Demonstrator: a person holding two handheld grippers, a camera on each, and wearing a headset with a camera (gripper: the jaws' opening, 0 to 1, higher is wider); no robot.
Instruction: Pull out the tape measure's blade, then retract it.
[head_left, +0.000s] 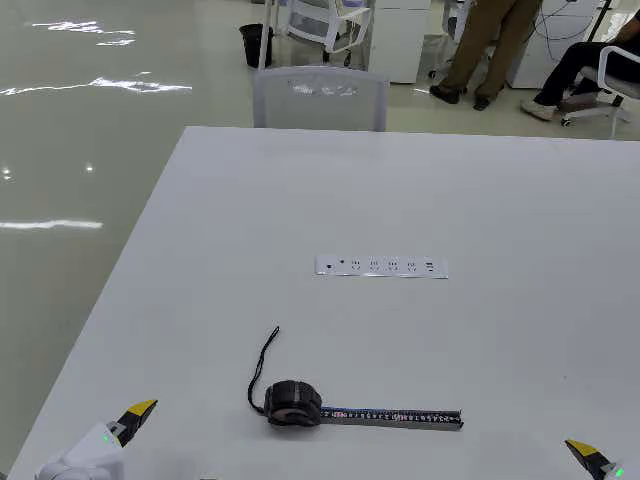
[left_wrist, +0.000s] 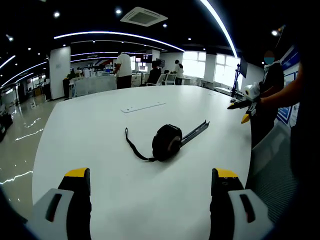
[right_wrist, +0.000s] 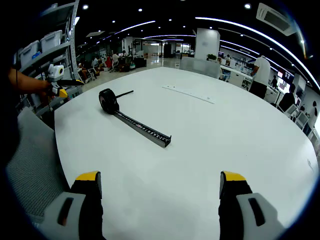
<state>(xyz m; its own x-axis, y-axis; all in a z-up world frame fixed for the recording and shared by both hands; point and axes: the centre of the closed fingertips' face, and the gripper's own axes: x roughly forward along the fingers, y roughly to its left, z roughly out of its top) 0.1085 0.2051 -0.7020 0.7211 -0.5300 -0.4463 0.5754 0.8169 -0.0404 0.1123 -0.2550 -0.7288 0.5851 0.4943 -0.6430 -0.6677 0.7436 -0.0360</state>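
Two open grippers flank a tape measure lying on a white table with its blade out.

The left gripper (left_wrist: 151, 173) has its jaws spread wide and empty, aimed at the black tape measure (head_left: 293, 403). The right gripper (right_wrist: 160, 176) is equally spread and empty, facing the hooked end of the blade (head_left: 400, 417). The case sits near the front edge of the table (head_left: 400, 190), well apart from both grippers. Each gripper seems placed to take one end, with retraction not yet done.
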